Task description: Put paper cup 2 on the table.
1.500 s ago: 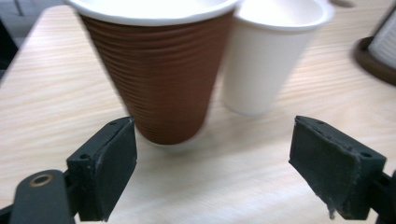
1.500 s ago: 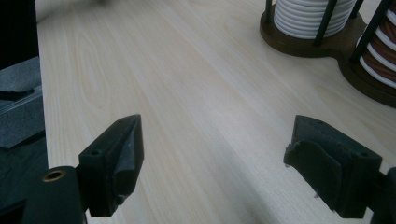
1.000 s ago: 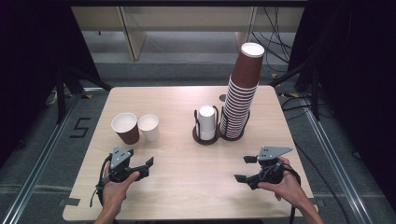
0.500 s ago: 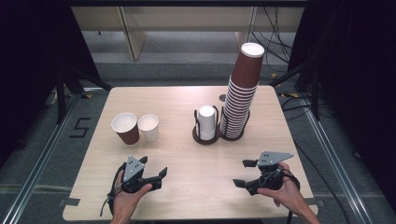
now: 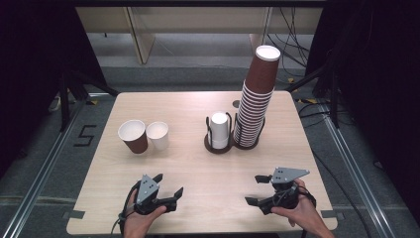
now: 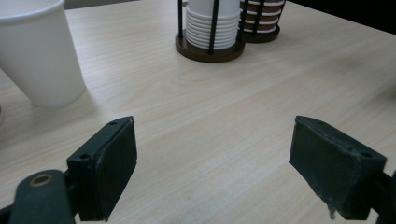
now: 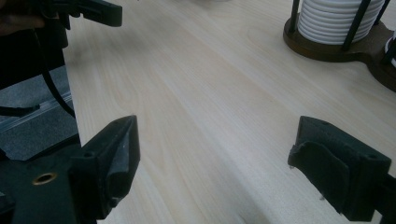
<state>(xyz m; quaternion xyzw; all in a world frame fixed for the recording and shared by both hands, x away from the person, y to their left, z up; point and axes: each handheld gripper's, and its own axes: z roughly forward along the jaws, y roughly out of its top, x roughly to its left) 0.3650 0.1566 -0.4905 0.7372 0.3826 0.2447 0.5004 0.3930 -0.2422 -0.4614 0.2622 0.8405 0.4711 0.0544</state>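
Two loose paper cups stand nearest the left gripper [image 5: 168,187]: a white cup [image 5: 158,135] and, touching it on the side away from the cup holder [image 5: 218,145], a brown cup [image 5: 133,136] with a white inside. Both are upright with mouths up, well apart from the holder toward the table's left side. In the left gripper view the white cup [image 6: 39,51] rises at the upper left, beyond the jaws and clear of them.

The left gripper hovers low over the wooden table [image 5: 198,173], nearer the person than the holder and left of it, jaws spread with bare wood between them and nothing pinched. The right gripper [image 5: 255,191] sits nearer the person than the holder and right of it, its jaws likewise spread and empty, held in a hand [image 5: 302,215] at the table's near edge.

The holder itself carries a short stack of white cups [image 5: 219,130] inside black wire posts. Just beside it, on the right, a tall stack of brown cups [image 5: 253,106] leans slightly and reaches well above everything else.
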